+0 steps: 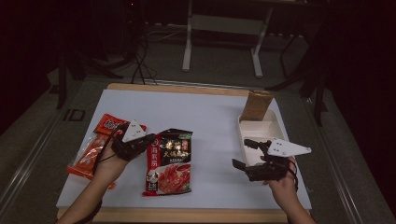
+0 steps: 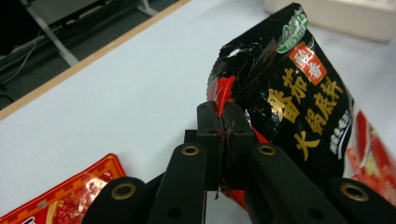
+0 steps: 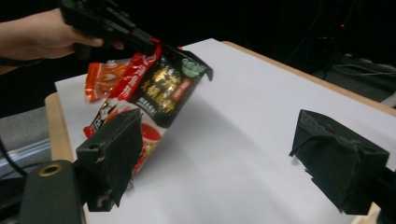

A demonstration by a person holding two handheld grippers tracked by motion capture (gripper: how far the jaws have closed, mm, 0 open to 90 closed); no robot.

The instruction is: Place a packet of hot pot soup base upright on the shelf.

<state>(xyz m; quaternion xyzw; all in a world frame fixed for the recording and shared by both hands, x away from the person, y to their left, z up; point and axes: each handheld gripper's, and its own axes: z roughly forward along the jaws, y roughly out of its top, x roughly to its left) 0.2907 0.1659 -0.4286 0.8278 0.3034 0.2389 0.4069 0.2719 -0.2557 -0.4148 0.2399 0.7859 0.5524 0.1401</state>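
A black and red sauce packet lies at the table's middle left, its top left edge lifted. My left gripper is shut on that edge, and the left gripper view shows the closed jaws pinching the red rim of the packet. In the right gripper view the same packet hangs tilted from the left gripper. An orange-red packet lies flat under my left hand, also seen as the orange-red packet. My right gripper stands open over the table beside a white box, nothing between its pads.
A brown paper bag stands at the far end of the white box. The white table sheet has a wooden edge along front and back. A metal frame stands on the floor beyond the table.
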